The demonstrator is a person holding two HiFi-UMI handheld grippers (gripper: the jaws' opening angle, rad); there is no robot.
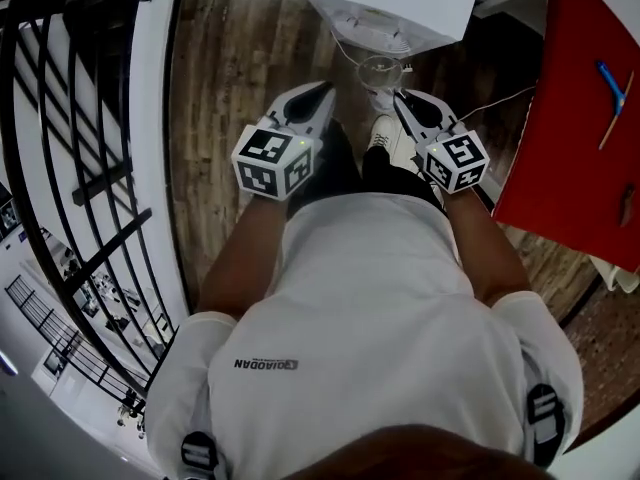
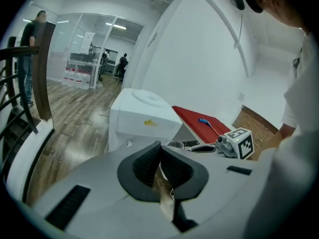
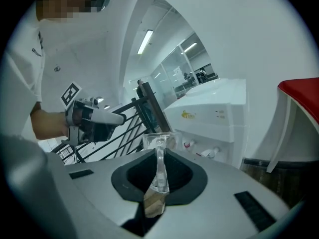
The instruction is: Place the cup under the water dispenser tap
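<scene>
A clear glass cup (image 1: 381, 71) hangs by its handle in my right gripper (image 1: 398, 94), which is shut on that handle. In the right gripper view the cup (image 3: 158, 141) stands upright just past the jaws of the right gripper (image 3: 160, 153). The white water dispenser (image 1: 390, 3) stands just ahead, and its two taps (image 3: 209, 153) show low on its front. My left gripper (image 1: 325, 89) is held beside the right one, pads together with nothing between them. The left gripper view shows the left gripper (image 2: 160, 146) and the dispenser (image 2: 144, 121) beyond it.
A red sloping board (image 1: 590, 118) with a blue stick (image 1: 612, 88) stands to the right. A black stair railing (image 1: 80, 168) runs along the left. A thin cable (image 1: 500, 98) crosses the wooden floor (image 1: 240, 58) near the dispenser. The person's shoes (image 1: 378, 133) are below the grippers.
</scene>
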